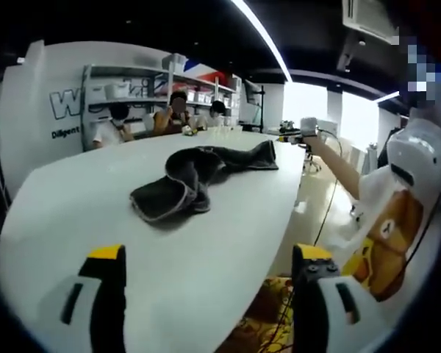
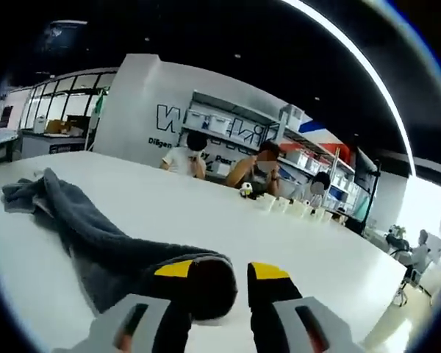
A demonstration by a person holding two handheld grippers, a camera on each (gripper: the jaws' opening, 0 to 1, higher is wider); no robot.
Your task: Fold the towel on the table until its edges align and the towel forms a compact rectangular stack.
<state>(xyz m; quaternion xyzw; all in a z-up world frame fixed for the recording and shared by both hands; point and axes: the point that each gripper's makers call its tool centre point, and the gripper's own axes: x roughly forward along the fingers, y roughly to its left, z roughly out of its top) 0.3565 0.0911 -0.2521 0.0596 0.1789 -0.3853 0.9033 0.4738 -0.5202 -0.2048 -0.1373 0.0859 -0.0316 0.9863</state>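
Note:
A dark grey towel point(image 1: 184, 180) lies crumpled in a long heap in the middle of the white table point(image 1: 73, 213). My left gripper point(image 1: 209, 257) hovers over the table's near edge, well short of the towel, jaws wide open with nothing between them. In the left gripper view, my right gripper point(image 1: 307, 131) sits at the table's far right edge by the towel's far end, held on an outstretched arm. In the right gripper view, the towel point(image 2: 95, 228) runs away to the left and its rolled near end lies at the tips of my right gripper point(image 2: 220, 271). The jaws stand narrowly apart, with a sliver of table point(image 2: 294, 243) showing beside the cloth.
Three people point(image 2: 257, 169) sit at the table's far end in front of shelves point(image 1: 132, 84). Small items and cups point(image 2: 294, 207) stand on the table near them. The person holding the grippers point(image 1: 397, 213) stands to the right of the table, with cables on the floor below.

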